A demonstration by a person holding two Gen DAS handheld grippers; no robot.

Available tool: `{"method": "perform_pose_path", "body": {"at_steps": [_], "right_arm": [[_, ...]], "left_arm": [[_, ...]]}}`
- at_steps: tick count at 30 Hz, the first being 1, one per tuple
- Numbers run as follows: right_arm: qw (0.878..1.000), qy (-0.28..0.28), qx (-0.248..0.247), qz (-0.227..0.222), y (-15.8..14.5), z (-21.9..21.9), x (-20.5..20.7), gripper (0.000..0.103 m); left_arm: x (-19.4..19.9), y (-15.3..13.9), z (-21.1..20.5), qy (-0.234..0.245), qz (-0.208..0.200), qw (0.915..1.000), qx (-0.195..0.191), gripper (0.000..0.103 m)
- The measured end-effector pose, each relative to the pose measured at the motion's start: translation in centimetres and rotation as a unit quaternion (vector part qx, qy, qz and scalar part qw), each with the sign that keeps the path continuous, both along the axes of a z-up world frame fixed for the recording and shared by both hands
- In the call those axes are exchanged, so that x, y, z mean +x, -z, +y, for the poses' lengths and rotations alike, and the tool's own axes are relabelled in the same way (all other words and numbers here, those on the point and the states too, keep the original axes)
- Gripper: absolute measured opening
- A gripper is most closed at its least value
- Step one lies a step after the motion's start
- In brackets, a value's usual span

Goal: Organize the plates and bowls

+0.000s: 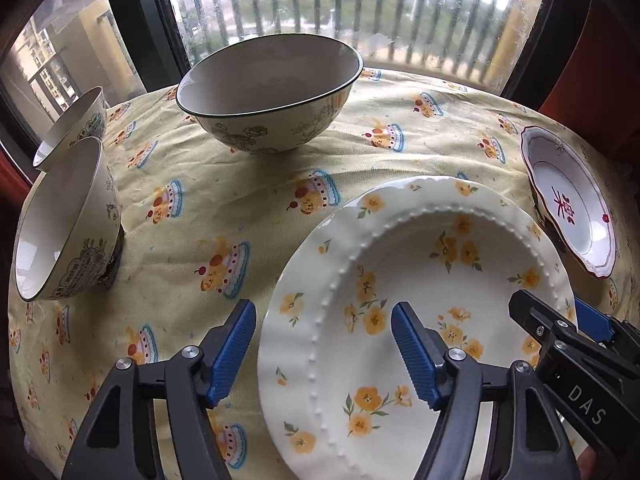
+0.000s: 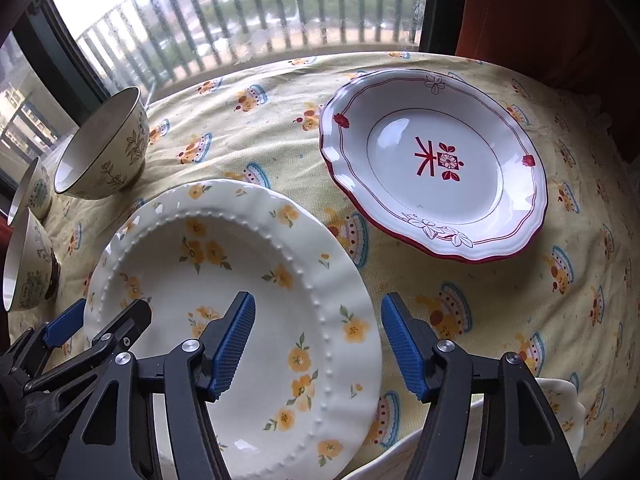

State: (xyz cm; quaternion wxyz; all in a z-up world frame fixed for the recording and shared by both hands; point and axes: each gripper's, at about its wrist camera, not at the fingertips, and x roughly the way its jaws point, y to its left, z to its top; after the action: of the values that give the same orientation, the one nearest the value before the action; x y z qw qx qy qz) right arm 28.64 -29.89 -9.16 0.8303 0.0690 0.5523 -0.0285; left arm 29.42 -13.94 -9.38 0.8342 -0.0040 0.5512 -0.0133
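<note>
Straddling opposite rims of the yellow-flowered plate, left tongs and right tongs are standing spread, pinching nothing. Uneven closing is risking tipping it against the red-rimmed plate lying just beyond on the desk.

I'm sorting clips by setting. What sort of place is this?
Probably a home dining corner high in an apartment: a table under a cake-print tablecloth, set with a flowered plate and bowls, beside a window overlooking balcony railings and treetops.
</note>
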Motion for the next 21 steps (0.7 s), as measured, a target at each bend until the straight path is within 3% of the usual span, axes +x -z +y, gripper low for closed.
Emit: {"method": "perform_pose_path", "body": {"at_steps": [10, 21], "right_arm": [[0.999, 0.017, -0.042, 0.013, 0.3, 1.0, 0.1, 0.062], [0.999, -0.015, -0.022, 0.042, 0.5, 4.4, -2.6, 0.062]], "left_arm": [[-0.1, 0.3, 0.0, -0.002, 0.006, 1.0000, 0.002, 0.069], [-2.8, 0.4, 3.6, -0.016, 0.035, 0.9991, 0.019, 0.069]]}}
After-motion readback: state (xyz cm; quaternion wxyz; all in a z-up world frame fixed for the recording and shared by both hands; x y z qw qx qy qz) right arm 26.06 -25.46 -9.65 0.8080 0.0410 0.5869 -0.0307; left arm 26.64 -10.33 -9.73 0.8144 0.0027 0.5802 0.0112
